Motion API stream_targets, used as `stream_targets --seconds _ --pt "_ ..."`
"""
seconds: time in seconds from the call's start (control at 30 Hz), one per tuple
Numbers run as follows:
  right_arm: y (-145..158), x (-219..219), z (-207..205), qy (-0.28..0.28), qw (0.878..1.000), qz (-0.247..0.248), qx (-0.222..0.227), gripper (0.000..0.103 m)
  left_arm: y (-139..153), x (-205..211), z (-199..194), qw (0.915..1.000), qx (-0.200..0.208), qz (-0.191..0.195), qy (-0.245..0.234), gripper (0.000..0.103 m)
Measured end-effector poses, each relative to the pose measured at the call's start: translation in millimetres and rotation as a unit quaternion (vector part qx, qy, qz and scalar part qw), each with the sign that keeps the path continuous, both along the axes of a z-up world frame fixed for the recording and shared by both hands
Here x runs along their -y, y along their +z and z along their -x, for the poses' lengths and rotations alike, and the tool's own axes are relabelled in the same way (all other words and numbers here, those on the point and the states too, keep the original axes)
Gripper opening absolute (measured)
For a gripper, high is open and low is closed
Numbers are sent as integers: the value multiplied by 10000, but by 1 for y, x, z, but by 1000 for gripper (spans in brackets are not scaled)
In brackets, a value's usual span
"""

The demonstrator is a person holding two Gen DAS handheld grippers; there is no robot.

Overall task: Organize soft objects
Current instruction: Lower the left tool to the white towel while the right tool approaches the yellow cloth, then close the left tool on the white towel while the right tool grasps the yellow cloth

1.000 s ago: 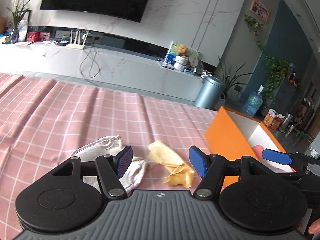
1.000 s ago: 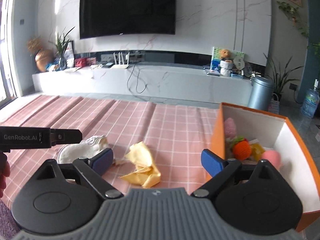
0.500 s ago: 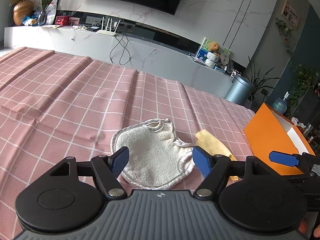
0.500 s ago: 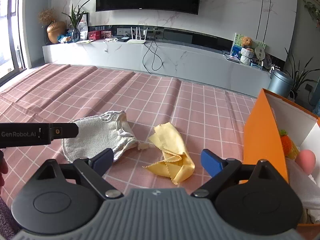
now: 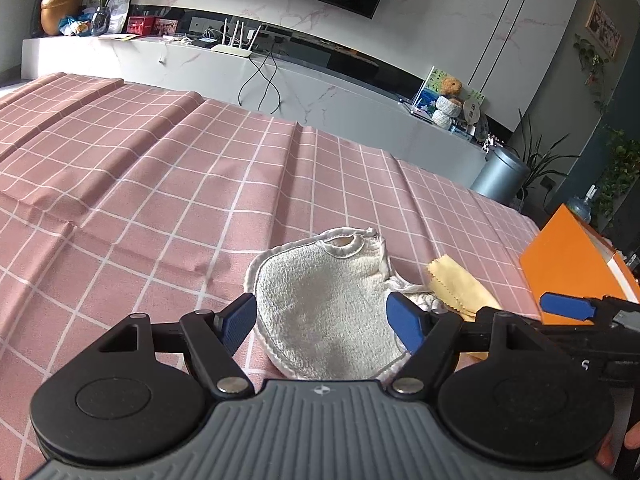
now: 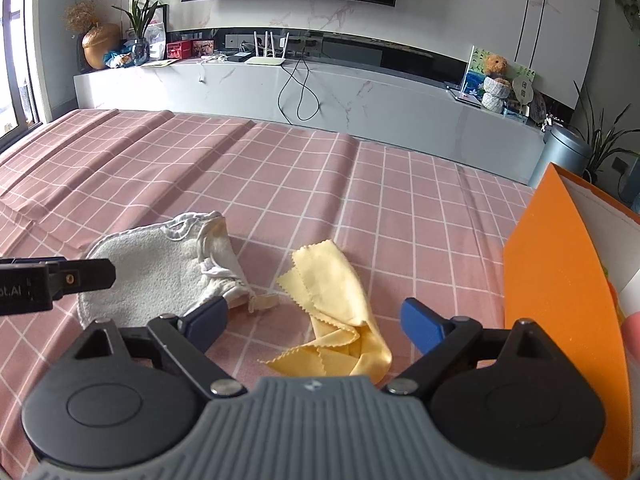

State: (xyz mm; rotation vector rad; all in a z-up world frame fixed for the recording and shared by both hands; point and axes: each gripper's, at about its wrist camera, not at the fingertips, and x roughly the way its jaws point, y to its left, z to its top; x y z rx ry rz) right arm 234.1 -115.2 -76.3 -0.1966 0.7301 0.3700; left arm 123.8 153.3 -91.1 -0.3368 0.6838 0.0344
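- Left wrist view: the left gripper (image 5: 322, 322) has its jaws spread wide, having just been opening, and nothing is pinched; the bib (image 5: 324, 304) lies flat on the checked worktop (image 5: 160, 184) straight ahead at 12 o'clock, its body between the two blue pads but seemingly not pressed by them
- The bib's long axis runs from 6 to 12 o'clock, neck hole at the far end, so it looks like this hand's pick
- The cloth (image 5: 460, 284) sits at 2 o'clock, partly hidden behind the right-hand finger; the orange box (image 5: 568, 264) at 3 o'clock is cut off by the frame, its inside unseen
- Right wrist view: the right gripper (image 6: 316, 324) is also wide open and empty, with the yellow cloth (image 6: 340, 308) crumpled dead ahead, running roughly 12 to 5 o'clock
- The bib (image 6: 160, 268) lies at 10 o'clock, partly covered by the other gripper's finger; the box (image 6: 560, 300) stands at 3 o'clock, its contents hard to make out
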Motion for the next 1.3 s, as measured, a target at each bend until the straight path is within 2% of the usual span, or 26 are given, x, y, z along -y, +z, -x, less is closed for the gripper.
stream_targets --seconds 0.13,0.23,0.33,0.47,0.57,0.63,0.73,0.83,0.87,0.93,1.0,1.1,1.2,1.3 --pt "-8 3 -21 -147 9997 38 -178 90 0 3 -14 9983 -15 -567 -143 88" --pt "-17 4 -34 -221 9989 -11 -415 83 -6 -7 -28 9987 -215 -408 -220 88" --pt "-26 4 -40 -218 9982 -49 -550 81 -13 -13 -34 9993 -286 -213 -149 88" --pt "-36 -1 -45 -61 9971 -69 -754 70 -19 -8 -38 9987 -353 -337 -167 86" --pt "-40 -7 -42 42 9973 -93 -721 65 -20 -1 -39 9978 -331 -531 -223 77" --pt "-39 -11 -39 207 9976 -61 -653 51 -19 6 -40 9963 -357 -736 -268 71" --pt "-38 -15 -37 336 9974 -16 -638 37 -19 11 -39 9944 -376 -946 -270 58" --pt "-37 -15 -36 360 9974 36 -619 29 -18 14 -36 9933 -373 -1067 -253 43" --pt "-37 -15 -36 376 9974 61 -605 26 -17 15 -35 9927 -368 -1130 -224 35" --pt "-36 -15 -35 387 9974 96 -599 5 -13 15 -32 9922 -314 -1195 -171 23" --pt "-35 -15 -36 398 9971 83 -636 3 -9 13 -29 9939 -245 -1062 -192 17" --pt "-30 -11 -33 374 9973 4 -630 2 -3 15 -25 9937 -162 -1100 -171 14" --pt "-20 -5 -26 391 9980 -31 -503 2 7 13 -21 9962 -24 -862 -101 13" --pt "-10 3 -18 390 9983 -115 -420 2 19 18 -18 9957 159 -905 -153 13"
